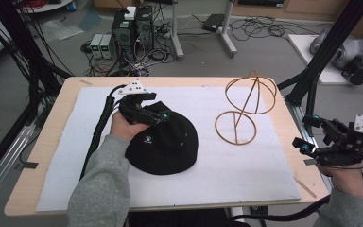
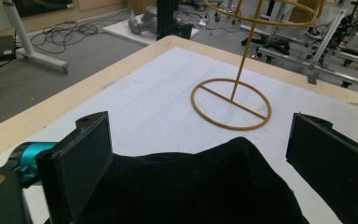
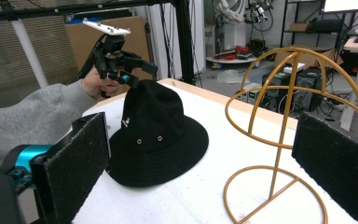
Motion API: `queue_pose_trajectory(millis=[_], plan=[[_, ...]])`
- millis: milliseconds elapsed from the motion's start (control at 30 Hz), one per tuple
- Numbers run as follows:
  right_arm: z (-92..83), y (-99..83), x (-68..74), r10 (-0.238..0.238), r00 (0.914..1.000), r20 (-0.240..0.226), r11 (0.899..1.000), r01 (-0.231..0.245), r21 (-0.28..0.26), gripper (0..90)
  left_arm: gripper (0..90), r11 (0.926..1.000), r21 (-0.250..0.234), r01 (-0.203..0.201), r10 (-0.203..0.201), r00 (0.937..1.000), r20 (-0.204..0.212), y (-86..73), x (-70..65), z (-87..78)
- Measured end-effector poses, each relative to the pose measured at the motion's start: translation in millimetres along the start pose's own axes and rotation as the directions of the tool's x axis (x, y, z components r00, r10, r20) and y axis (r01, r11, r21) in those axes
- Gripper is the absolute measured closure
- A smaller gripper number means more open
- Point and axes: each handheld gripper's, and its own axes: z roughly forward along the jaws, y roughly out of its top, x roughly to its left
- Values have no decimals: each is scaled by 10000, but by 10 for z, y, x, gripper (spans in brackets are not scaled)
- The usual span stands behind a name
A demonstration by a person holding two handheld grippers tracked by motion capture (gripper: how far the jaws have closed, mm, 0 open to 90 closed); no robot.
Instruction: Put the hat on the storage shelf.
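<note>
Your left gripper [image 1: 163, 115] is over the crown of the black hat [image 1: 163, 142], jaws spread wide with the fabric rising between them but not yet pinched; the hat sits brim-down on the white mat [image 1: 246, 165], left of centre on the bench [image 1: 56, 118]; the gold wire stand [image 1: 243, 106] waits at about three o'clock from it, well apart, upright on its ring base.

Now the grasp; my read is you want a good fold of the crown's top, not a sliver, so sink the jaws a touch lower before closing; from the left gripper view the crown peak is slightly nearer the left-hand pad, so centre it first; soft cloth will sag, so expect the brim to droop when you lift; raise it clear of the mat before carrying it toward three o'clock.

Your right gripper [image 1: 312, 135] hangs off the bench edge at four o'clock from the stand, jaws wide and holding nothing; it looks well placed to steady the stand's base if the hat drags on the dome.

Containers: none on the bench; the closest thing to one is the stand's wire dome, bare, nothing hung on it; the hat's hollow faces down, so what is under it I cannot tell.
</note>
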Motion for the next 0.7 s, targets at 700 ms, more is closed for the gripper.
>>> queue_pose_trajectory(millis=[700], plan=[[13,-4,-4,119,9999,113,9998,-121,162,34,116,9995,257,208,-205,9997,-108,-130,69,40]])
